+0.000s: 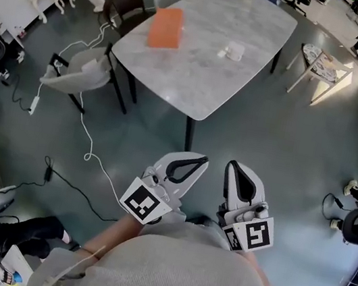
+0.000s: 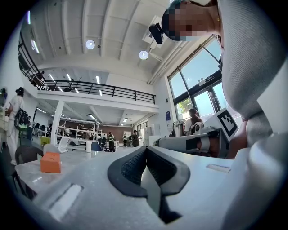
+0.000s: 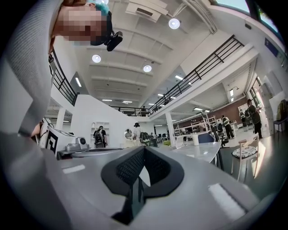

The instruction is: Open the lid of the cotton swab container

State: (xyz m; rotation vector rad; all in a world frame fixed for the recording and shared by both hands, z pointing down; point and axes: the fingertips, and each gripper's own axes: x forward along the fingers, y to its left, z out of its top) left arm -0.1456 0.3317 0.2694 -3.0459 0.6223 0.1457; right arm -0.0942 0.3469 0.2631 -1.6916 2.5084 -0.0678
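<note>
The cotton swab container (image 1: 234, 50), small and whitish, sits on the marbled grey table (image 1: 197, 80), right of an orange box (image 1: 166, 28). Both grippers hang close to my body over the floor, well short of the table. My left gripper (image 1: 198, 161) is shut with nothing between its jaws, and so is my right gripper (image 1: 235, 166). In the left gripper view the shut left gripper (image 2: 146, 150) points level across the room, with the orange box (image 2: 50, 161) at the left. The right gripper (image 3: 144, 150) aims past the table end (image 3: 202, 150). The container is too small to make out in either gripper view.
A grey chair (image 1: 81, 74) stands at the table's left, a dark one (image 1: 132, 0) behind it. A white stool (image 1: 323, 65) is at the right. A white cable (image 1: 88, 150) and a black cable (image 1: 65, 184) trail on the floor. People stand in the background.
</note>
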